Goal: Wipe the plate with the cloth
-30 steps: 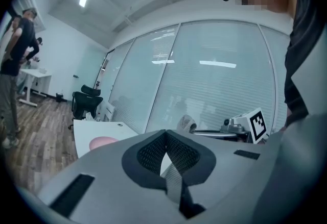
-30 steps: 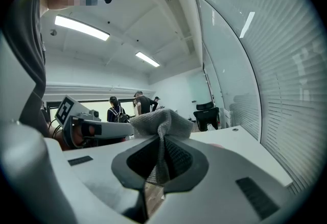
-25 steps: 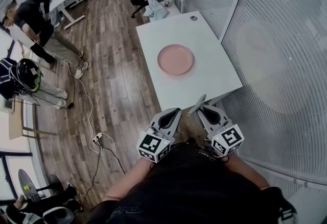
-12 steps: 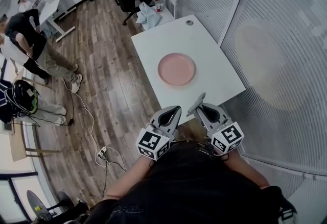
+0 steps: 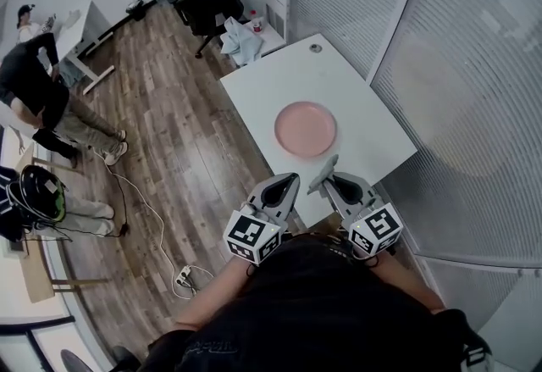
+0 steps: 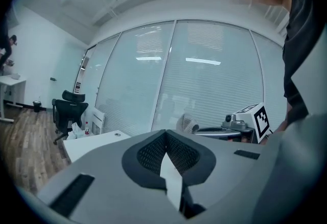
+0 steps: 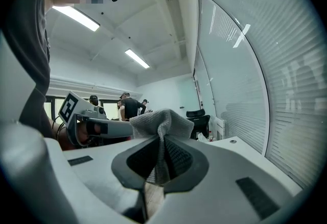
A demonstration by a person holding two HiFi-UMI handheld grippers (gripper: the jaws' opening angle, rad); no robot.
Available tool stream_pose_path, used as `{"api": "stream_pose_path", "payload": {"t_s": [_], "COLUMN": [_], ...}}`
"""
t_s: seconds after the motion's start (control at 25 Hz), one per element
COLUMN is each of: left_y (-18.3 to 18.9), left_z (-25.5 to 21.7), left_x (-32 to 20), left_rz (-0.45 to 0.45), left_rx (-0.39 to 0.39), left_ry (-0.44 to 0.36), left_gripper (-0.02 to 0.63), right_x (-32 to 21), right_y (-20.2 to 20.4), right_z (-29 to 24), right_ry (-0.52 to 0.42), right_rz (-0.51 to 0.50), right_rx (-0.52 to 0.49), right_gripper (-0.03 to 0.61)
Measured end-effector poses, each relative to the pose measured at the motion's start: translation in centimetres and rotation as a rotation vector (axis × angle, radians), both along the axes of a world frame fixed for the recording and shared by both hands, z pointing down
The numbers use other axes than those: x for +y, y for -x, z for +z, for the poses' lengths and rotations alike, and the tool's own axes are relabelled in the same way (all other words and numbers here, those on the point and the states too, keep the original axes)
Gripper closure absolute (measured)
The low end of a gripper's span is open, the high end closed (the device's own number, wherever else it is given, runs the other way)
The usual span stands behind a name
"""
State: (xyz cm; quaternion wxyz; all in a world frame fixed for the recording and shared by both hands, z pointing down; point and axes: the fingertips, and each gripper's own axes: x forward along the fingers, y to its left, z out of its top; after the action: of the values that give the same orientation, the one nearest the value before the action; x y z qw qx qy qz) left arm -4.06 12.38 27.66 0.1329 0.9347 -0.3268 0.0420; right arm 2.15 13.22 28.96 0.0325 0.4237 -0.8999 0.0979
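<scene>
Most of the cloth (image 7: 162, 122) lies hidden inside the right tongs (image 7: 161, 159), only a tuft showing.

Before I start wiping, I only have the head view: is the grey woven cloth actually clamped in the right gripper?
Observer: Yes. The right gripper pinches the grey woven cloth in its jaws; the cloth bunches above them.
Operator: And the left gripper?
Observer: Shut, with nothing between its jaws.
Operator: Does either gripper camera see the round pink plate?
Observer: No, only a bare stretch of the white table.
</scene>
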Motion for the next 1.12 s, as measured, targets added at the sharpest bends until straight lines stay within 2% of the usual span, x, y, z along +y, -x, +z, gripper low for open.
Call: {"api": "stream_pose_path", "payload": {"t_s": [0.24, 0.48, 0.64, 0.8, 1.0, 1.12], "left_y": [2.1, 1.8, 1.4, 1.0, -0.8, -4.4], "left_z": [0.6, 1.2, 2.0, 2.4, 2.8, 4.0], "left_x": [-0.9, -2.2, -3.4, -3.6, -6.0, -9.3], "left_rz": [0.026, 0.012, -0.007, -0.039, -0.08, -0.112], "left_rx": [0.013, 0.035, 0.04, 0.046, 0.036, 0.027], "left_ry": [0.029, 0.064, 0.105, 0.13, 0.133, 0.145], "left_gripper": [0.598, 0.598, 0.598, 0.598, 0.598, 0.598], "right_x": [-0.6, -1.9, -3.9, -4.2, -6.8, -10.2], "right_y": [2.1, 1.6, 1.5, 1.7, -1.0, -4.8], "right_z": [0.7, 1.1, 1.6, 1.1, 2.2, 3.2], "right_ry": [0.031, 0.068, 0.092, 0.071, 0.107, 0.109], "right_rz": [0.014, 0.014, -0.021, -0.074, -0.095, -0.118], "right_rx": [0.003, -0.004, -0.032, -0.022, -0.041, -0.056], "right_gripper": [0.543, 0.543, 0.543, 0.543, 0.543, 0.543]}}
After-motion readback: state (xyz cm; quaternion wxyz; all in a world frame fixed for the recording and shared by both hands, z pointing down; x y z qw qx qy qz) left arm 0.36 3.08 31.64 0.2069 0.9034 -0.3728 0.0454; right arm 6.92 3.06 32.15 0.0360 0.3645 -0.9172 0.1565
